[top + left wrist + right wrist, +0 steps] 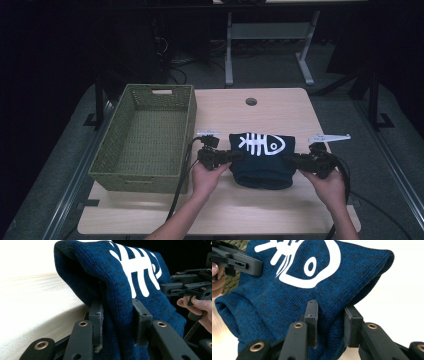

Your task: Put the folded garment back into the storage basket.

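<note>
From the high view, a folded dark-blue knit sweater [262,160] with a white fish-bone print lies mid-bench, between the woven basket [145,137] at the left edge and bare wood to the right. The left gripper [117,322] pinches its thick cloth; the right gripper [329,322] likewise.

white fish-skeleton sign on blue sweater [262,159]

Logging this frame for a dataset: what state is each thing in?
Sweater: folded, fish-bone print up, gripped at both sides.
Left gripper: shut on sweater.
Right gripper: shut on sweater.
Basket: upright, nothing in it, left of the sweater.
Table: bears basket and sweater.
</note>
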`<state>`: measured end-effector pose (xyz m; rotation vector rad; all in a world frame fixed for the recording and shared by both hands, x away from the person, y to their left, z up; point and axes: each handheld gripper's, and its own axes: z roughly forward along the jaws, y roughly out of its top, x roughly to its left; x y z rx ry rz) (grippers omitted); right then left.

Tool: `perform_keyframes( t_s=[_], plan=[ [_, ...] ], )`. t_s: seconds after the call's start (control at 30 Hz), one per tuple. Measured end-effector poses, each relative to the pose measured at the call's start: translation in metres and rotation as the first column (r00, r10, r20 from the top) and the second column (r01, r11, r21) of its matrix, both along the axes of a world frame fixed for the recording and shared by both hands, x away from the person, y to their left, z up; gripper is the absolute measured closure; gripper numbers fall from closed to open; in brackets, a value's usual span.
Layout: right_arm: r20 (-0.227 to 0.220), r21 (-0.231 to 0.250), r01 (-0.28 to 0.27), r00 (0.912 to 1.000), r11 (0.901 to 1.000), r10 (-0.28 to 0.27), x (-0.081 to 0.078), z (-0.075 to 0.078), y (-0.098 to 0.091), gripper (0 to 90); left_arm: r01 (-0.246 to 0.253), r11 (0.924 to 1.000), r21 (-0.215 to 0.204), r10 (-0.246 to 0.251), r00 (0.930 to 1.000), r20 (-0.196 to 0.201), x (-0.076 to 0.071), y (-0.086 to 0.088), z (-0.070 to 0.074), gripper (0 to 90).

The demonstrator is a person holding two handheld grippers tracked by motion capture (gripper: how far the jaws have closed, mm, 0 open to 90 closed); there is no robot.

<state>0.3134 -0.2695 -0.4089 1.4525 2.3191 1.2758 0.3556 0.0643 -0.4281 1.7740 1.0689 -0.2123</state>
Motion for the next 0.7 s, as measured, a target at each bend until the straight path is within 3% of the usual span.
perform_keyframes(
  t_s=[0.23,0.7],
  plan=[
    [0.010,0.023,0.006,0.9999,0.9997,-0.006,-0.002,0.008,-0.001,69.1,0.008,1.0000,0.005,-0.008,0.9998,0.020,0.000,0.001,0.012,66.3],
    [0.037,0.023,-0.002,0.9993,0.9997,0.001,-0.005,0.031,0.003,69.1,0.014,0.9999,-0.010,-0.013,0.9990,0.044,-0.002,0.009,0.036,66.1]
  ],
)
